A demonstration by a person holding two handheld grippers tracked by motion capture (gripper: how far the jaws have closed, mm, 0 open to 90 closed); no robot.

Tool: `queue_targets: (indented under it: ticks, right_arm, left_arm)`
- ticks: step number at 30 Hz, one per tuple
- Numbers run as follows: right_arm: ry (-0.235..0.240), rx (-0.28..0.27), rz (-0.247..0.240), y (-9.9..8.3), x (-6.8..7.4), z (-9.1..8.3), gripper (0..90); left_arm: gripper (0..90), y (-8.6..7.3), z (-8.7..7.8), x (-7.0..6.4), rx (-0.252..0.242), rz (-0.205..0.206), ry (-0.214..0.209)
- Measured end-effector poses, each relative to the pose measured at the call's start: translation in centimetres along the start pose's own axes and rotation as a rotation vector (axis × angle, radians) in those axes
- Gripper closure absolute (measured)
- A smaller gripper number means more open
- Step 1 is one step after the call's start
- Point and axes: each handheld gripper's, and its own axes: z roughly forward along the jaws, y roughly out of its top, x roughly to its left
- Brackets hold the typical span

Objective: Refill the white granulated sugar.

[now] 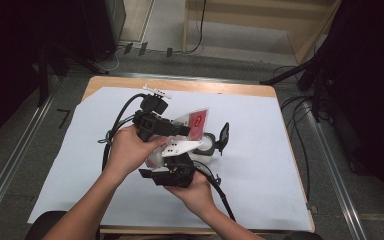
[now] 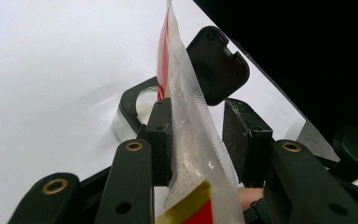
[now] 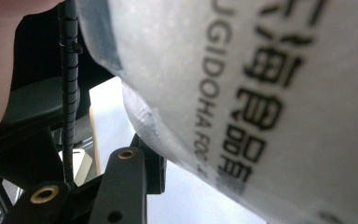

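A red-and-white pouch (image 1: 198, 121) hangs above the white sheet, held between both hands. My left gripper (image 1: 185, 129) reaches it from the left. In the left gripper view the pouch's clear sealed edge (image 2: 186, 130) stands between the two pads. It rests against the left pad (image 2: 161, 140), with a gap to the right one, so the jaws are open. My right gripper (image 1: 166, 162) comes up from below. Its view is close on the printed pouch (image 3: 261, 93), which presses on the one visible finger (image 3: 142, 163). Under the pouch sits a small clear jar (image 1: 207, 145) with its black flip lid (image 1: 223, 136) open.
White paper (image 1: 260, 165) covers the wooden table (image 1: 215, 87). Cables trail from both grippers toward the near edge. Dark stands and cables line the floor on both sides. The jar (image 2: 135, 105) and lid (image 2: 219, 65) lie just beyond the left gripper's jaws.
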Motion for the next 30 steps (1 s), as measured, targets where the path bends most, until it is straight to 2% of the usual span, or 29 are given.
queue_targets:
  ticks: [21, 24, 26, 30]
  right_arm:
    - [0.000, -0.005, -0.004, -0.05, -0.02, 0.00, 62.5]
    - [0.005, -0.006, 0.006, 0.00, -0.04, -0.04, 62.5]
    - [0.024, -0.010, 0.032, 0.08, -0.12, -0.10, 62.5]
    - [0.024, -0.016, 0.026, 0.14, -0.09, -0.14, 62.5]
  left_arm:
    - [64.8, -0.02, 0.02, -0.10, -0.002, 0.002, -0.001]
    - [64.4, 0.02, -0.07, -0.11, 0.002, 0.000, 0.000]
    - [63.8, 0.04, -0.11, -0.25, -0.007, -0.005, -0.001]
    - [63.7, 0.06, -0.21, -0.36, -0.010, 0.002, 0.003]
